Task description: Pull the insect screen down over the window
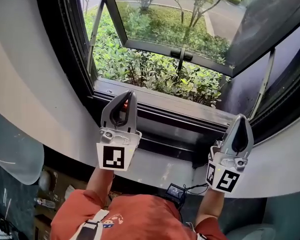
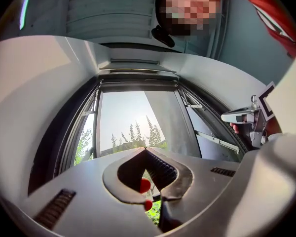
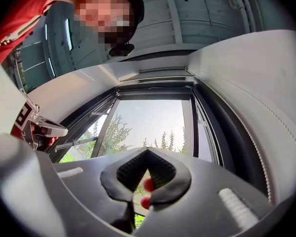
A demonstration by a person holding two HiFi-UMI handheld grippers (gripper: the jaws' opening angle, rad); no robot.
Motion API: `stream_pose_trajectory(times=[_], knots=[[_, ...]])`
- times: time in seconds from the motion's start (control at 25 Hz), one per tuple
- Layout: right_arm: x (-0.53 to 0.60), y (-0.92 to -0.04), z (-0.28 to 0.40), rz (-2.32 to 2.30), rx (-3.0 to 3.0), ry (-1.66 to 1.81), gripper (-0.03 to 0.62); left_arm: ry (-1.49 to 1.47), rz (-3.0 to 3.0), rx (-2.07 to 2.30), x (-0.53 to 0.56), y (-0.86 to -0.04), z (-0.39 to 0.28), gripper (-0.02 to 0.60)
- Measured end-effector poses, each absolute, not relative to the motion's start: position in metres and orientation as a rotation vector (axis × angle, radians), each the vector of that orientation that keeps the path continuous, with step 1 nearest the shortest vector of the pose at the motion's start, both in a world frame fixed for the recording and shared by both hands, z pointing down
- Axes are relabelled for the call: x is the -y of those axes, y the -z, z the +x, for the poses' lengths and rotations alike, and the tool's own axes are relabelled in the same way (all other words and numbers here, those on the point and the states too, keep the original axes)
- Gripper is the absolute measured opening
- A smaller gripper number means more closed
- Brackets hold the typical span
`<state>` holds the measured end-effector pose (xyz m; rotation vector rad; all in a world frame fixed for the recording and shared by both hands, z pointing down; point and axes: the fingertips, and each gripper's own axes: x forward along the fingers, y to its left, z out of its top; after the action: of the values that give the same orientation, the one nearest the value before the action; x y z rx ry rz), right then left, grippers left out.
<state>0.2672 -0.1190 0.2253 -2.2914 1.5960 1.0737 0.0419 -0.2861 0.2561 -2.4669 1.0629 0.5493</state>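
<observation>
While both grippers reach up toward the window (image 1: 70,44), the head view shows the left gripper (image 1: 128,96) in front of the frame's lower edge, toward its left corner. The right gripper (image 1: 241,119) is near the lower right corner. The sash (image 1: 150,48) is swung outward over green shrubs (image 1: 140,69), and a red shirt (image 1: 140,219) fills the bottom of this view.

In the left gripper view, that gripper's jaws are clenched tip to tip with nothing between them and are aimed into the window opening. The other gripper shows at the right, apart from the frame. Along the frame's top edge runs a pale bar, probably the insect screen (image 2: 137,84) drawn up in its housing, though it is too small to be sure. The opening beneath it looks out on sky and trees (image 2: 138,132).

In the right gripper view, the right jaws are likewise clenched on nothing. The same bar lies along the top edge, well above the tips.
</observation>
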Motion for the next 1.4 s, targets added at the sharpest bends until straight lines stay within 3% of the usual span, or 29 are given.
stream_pose_trajectory(times=[0.84, 1.4], knots=[[0.138, -0.057, 0.250, -2.077, -1.479, -1.487, 0.009, -0.785, -2.184, -1.019, 0.321, -0.090, 0.019, 0.006], [0.145, 0.078, 0.220, -2.053, -1.315, -1.985, 0.009, -0.688, -1.996, -0.977, 0.347, 0.027, 0.026, 0.006]])
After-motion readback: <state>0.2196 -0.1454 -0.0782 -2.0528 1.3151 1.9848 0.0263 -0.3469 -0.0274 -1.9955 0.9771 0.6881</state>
